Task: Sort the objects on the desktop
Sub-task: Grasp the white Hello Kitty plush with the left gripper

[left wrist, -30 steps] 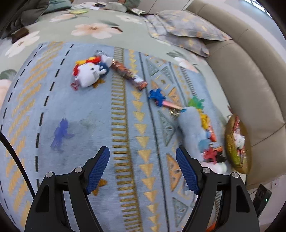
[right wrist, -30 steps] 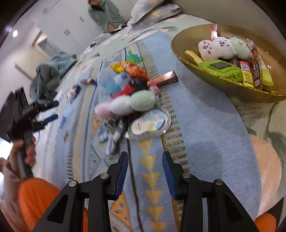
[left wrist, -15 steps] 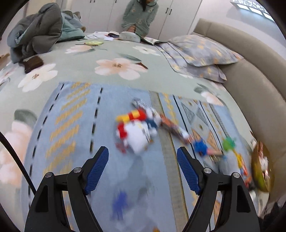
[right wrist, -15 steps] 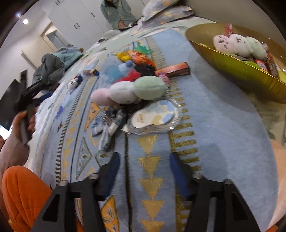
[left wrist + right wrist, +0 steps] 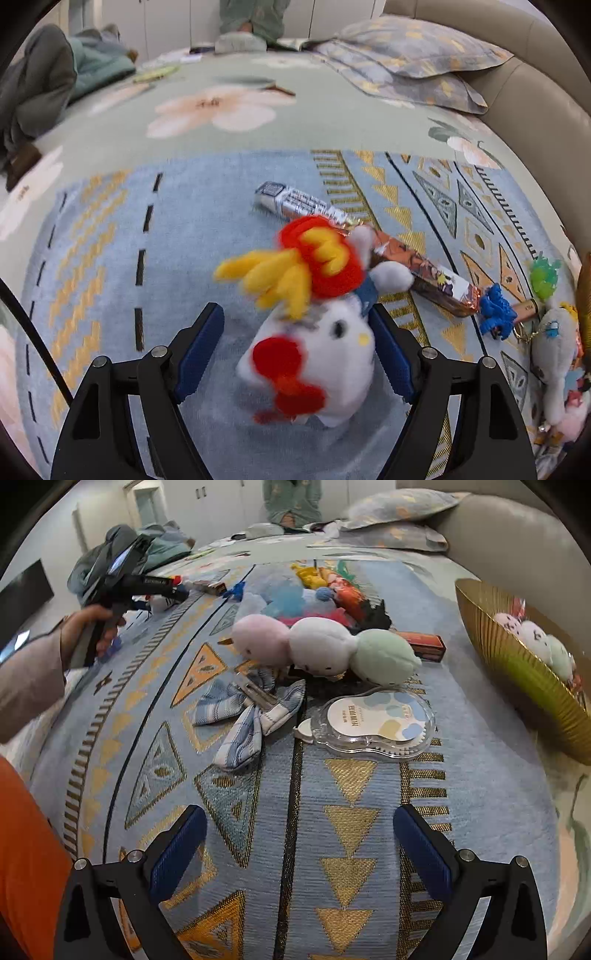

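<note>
Left wrist view only: my left gripper straddles the white plush cat toy with red bow and yellow-and-red felt crest; my jaws have just been narrowing, the toy sits between them, the right pad at its side and a gap at the left pad, so no grip yet.
Behind the toy: a silver foil snack stick, and to its right an orange-brown foil snack bar that the toy partly overlaps; both long, crinkled and shiny.
Far right of that view: a spiky blue rubber charm, a spiky green rubber charm.
Surface: blue woven rug with gold triangles, short flat pile.
Right wrist view only: my right gripper, jaws just spread wide, holding nothing, only rug between them.
Left edge there: my left hand on the other gripper's black handle.
Ahead, left to right: blue-and-white checked cloth bow, limp; pink, white and green three-ball plush, soft and rounded; clear plastic tape dispenser with pastel label, hard and glossy.
Right edge: ribbed gold bowl, holding small plush toys.
</note>
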